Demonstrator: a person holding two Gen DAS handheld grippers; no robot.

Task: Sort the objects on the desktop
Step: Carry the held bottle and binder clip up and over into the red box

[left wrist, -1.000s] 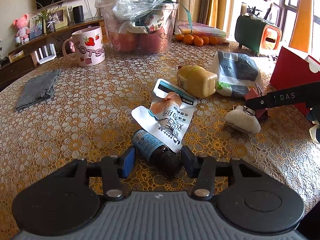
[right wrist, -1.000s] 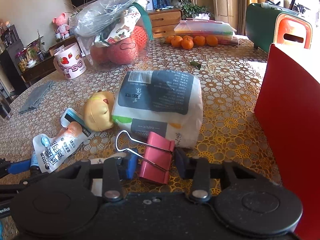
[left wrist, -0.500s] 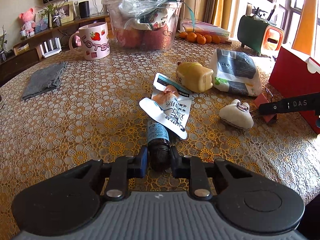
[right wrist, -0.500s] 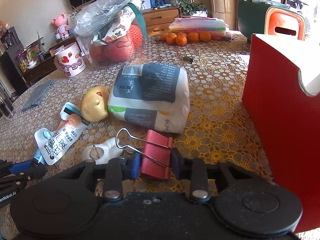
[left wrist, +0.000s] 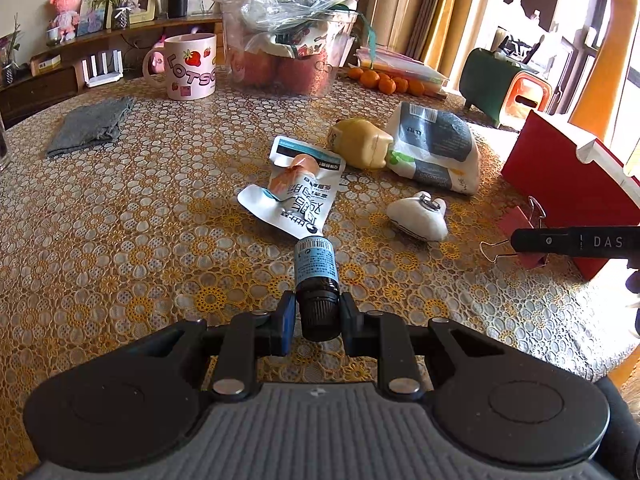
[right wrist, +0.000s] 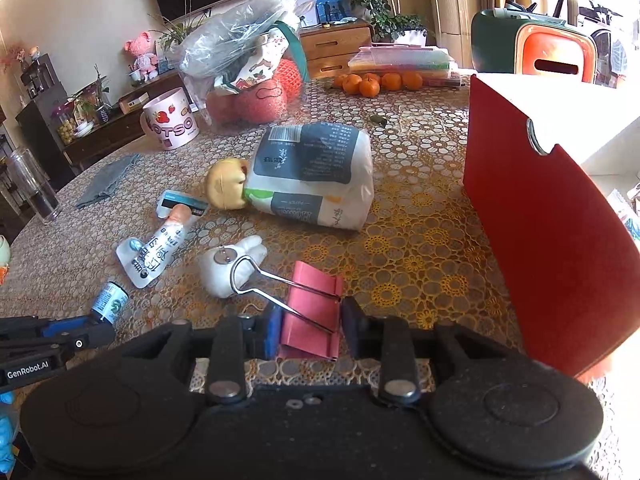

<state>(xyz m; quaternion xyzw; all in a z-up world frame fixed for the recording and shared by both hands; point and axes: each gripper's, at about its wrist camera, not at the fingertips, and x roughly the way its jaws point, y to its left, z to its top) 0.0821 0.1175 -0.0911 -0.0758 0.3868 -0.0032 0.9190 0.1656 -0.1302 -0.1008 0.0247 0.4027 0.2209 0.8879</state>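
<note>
Both pick-ups appeared complete. The left gripper (left wrist: 316, 316) had its jaws clamped on the ribbed black cap of a small dark glass bottle with a blue paper label (left wrist: 315, 266), which projected forward from them. The right gripper (right wrist: 310, 326) had its jaws clamped across a pink folded-steel binder clip (right wrist: 310, 312), its wire handles reaching ahead and left. The next move, in my judgement, called for carrying both to the open red cardboard box (right wrist: 548, 248) right of the jaws, above the lace-patterned bench (right wrist: 420, 240).
</note>
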